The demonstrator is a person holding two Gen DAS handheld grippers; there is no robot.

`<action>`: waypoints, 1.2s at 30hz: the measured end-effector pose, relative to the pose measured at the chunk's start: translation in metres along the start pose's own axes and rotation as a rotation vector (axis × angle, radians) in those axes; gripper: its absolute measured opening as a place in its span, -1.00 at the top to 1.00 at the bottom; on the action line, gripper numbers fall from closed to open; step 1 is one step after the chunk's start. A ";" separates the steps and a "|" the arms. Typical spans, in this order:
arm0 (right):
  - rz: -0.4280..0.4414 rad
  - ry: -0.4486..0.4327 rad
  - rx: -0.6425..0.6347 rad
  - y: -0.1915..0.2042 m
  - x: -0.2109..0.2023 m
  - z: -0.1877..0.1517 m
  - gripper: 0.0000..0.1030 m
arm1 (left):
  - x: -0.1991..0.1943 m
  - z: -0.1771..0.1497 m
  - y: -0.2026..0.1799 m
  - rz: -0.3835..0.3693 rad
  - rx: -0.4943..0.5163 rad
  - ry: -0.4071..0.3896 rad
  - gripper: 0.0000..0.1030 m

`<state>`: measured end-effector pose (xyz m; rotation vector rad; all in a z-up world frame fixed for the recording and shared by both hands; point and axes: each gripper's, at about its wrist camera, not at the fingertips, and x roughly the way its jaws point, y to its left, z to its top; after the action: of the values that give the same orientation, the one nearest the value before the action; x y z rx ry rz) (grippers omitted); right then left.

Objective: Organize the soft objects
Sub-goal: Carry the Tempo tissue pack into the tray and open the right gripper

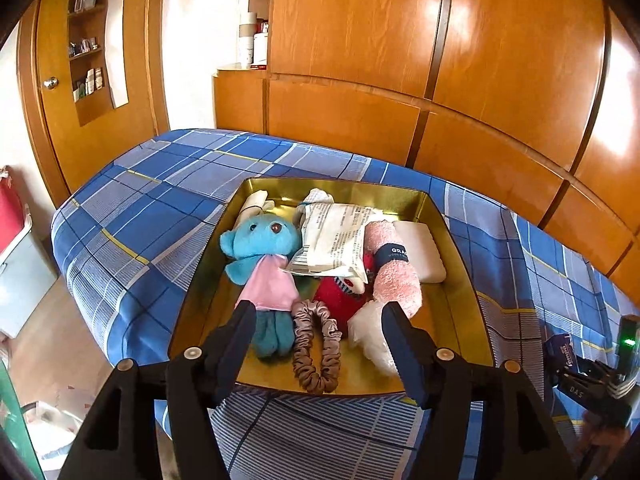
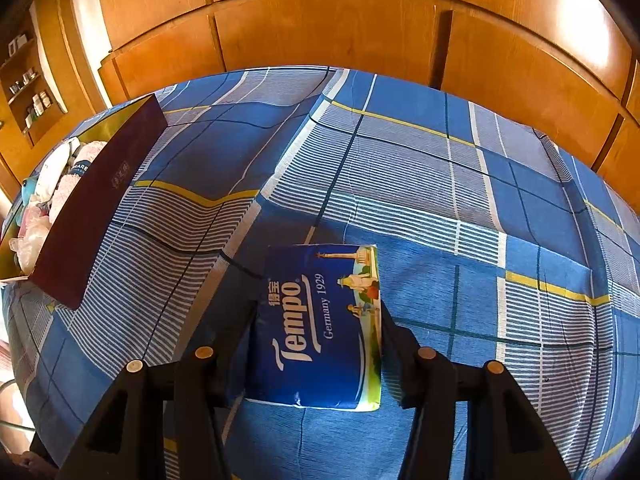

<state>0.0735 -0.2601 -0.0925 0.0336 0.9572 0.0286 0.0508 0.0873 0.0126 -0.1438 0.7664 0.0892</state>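
A gold-lined box (image 1: pixel 460 264) sits on the blue plaid bed. It holds a blue teddy bear in a pink shirt (image 1: pixel 260 256), a white printed packet (image 1: pixel 336 236), a rolled pink towel (image 1: pixel 396 272), a white pad (image 1: pixel 424 252), a red item (image 1: pixel 340 296), a taupe scrunchie (image 1: pixel 316 344) and a white fluffy piece (image 1: pixel 372 336). My left gripper (image 1: pixel 318 324) is open and empty, just above the box's near side. My right gripper (image 2: pixel 318 320) is shut on a blue Tempo tissue pack (image 2: pixel 316 328), held over the bed to the right of the box (image 2: pixel 92 208).
Wooden wardrobe panels (image 1: pixel 440 60) stand behind the bed. A wooden door with shelves (image 1: pixel 88 60) is at the left. The bed's left edge (image 1: pixel 72 264) drops to the floor. The right gripper with the pack shows at the left wrist view's right edge (image 1: pixel 592 364).
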 end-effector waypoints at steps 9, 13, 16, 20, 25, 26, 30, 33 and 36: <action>-0.019 0.004 0.003 0.002 0.000 0.000 -0.04 | 0.001 -0.004 0.011 0.009 -0.022 0.006 -0.28; -0.038 0.011 0.012 0.004 0.000 0.001 -0.03 | 0.002 -0.006 0.017 0.012 -0.031 0.011 -0.28; -0.047 0.025 0.016 0.006 0.000 0.003 -0.03 | 0.003 -0.008 0.023 0.018 -0.043 0.016 -0.28; -0.041 0.027 0.034 0.009 -0.007 0.006 -0.02 | 0.005 -0.011 0.031 0.027 -0.054 0.022 -0.28; 0.023 -0.017 -0.013 0.034 -0.025 0.022 -0.02 | 0.008 -0.013 0.038 0.029 -0.073 0.031 -0.28; 0.047 -0.022 -0.019 0.041 -0.029 0.026 -0.02 | 0.008 -0.014 0.039 0.028 -0.078 0.032 -0.28; 0.154 -0.069 -0.087 0.079 -0.047 0.044 -0.02 | 0.009 -0.014 0.047 0.031 -0.095 0.034 -0.28; 0.233 -0.097 -0.166 0.117 -0.058 0.057 -0.02 | 0.008 -0.013 0.054 0.039 -0.106 0.029 -0.28; 0.303 -0.108 -0.243 0.156 -0.063 0.068 -0.03 | 0.006 -0.012 0.059 0.046 -0.118 0.025 -0.28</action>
<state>0.0912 -0.1074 0.0047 -0.0441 0.8282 0.4178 0.0395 0.1439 -0.0060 -0.2397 0.7895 0.1764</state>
